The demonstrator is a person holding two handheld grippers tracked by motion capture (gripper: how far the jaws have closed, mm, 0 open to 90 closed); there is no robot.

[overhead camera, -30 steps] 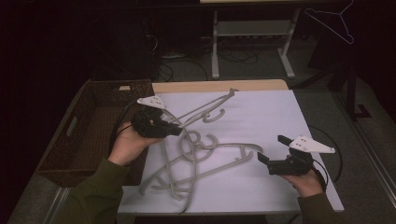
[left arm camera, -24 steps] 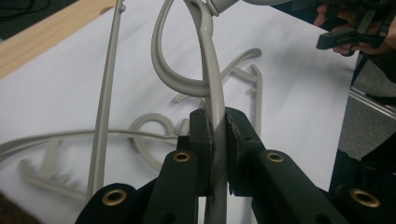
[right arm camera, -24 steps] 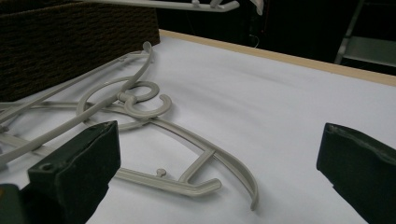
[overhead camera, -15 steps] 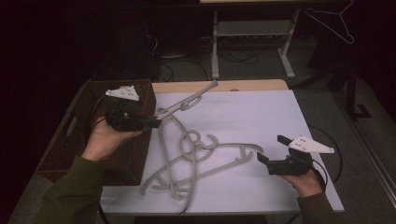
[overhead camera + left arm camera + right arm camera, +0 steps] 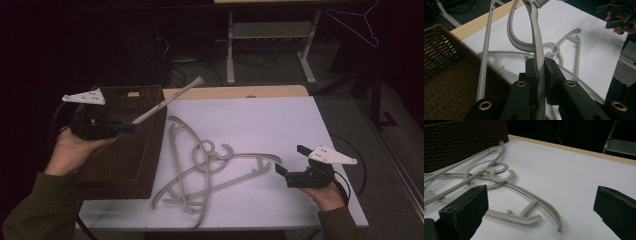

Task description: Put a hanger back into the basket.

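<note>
A grey plastic hanger [image 5: 167, 101] hangs in the air over the brown wicker basket [image 5: 130, 160], with my left gripper [image 5: 129, 128] shut on it. In the left gripper view the jaws pinch that hanger's arm [image 5: 537, 45] just below its hook, at the left gripper [image 5: 541, 72]. A tangle of several more grey hangers [image 5: 210, 167] lies on the white table [image 5: 260, 120]. My right gripper [image 5: 291, 160] rests at the table's right front, open with nothing between its fingers. In the right gripper view the hangers [image 5: 499, 175] lie ahead of the right gripper [image 5: 541, 202].
The basket [image 5: 446, 75] stands at the table's left edge, its wall [image 5: 461, 142] behind the pile. A metal stand [image 5: 270, 45] and cables sit on the dark floor beyond the table. A wire hanger [image 5: 357, 22] hangs at the back right.
My left gripper has carried its hanger leftward and a little up, from above the pile to over the basket. The right gripper has stayed put.
</note>
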